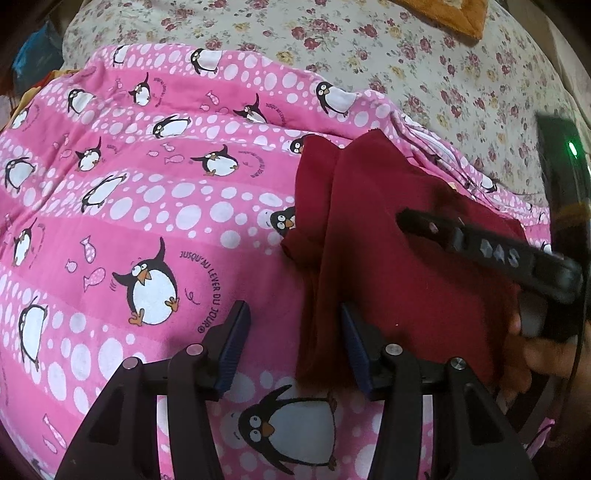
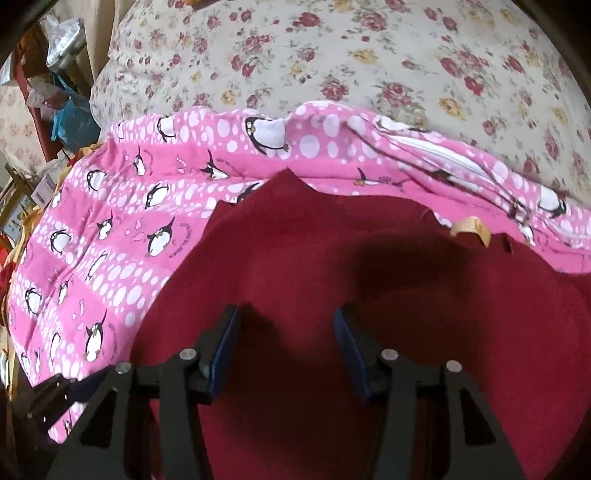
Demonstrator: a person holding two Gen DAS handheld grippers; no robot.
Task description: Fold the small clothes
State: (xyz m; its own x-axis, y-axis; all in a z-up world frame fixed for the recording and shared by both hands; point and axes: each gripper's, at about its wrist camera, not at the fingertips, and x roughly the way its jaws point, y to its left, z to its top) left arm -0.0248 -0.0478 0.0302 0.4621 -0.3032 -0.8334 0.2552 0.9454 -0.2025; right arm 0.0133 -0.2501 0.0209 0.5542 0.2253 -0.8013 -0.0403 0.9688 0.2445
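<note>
Setting: a bed is lying under a floral sheet (image 2: 369, 62), with a pink penguin-print blanket (image 1: 147, 192) spreading over its near part.
Garment: a dark red garment (image 1: 406, 266) is lying on the pink blanket, toward its right side, with a narrower folded strip running along the garment's left edge.
Left gripper (image 1: 295, 343): it is hovering low at the garment's near left edge; its jaws are standing wide apart and gripping nothing, with the strip's lower end showing in the gap beside the right finger.
Right gripper (image 2: 286, 347): it is hanging directly over the broad red cloth, casting a dark shadow on it; its jaws are also standing wide and holding nothing.
Seen from the left: the right gripper's black finger is reaching across the garment from the right.
Small detail: a yellowish tag (image 2: 471, 227) is sticking up at the garment's far edge.
Far corner: an orange cloth (image 1: 458, 14) is lying on the floral sheet.
</note>
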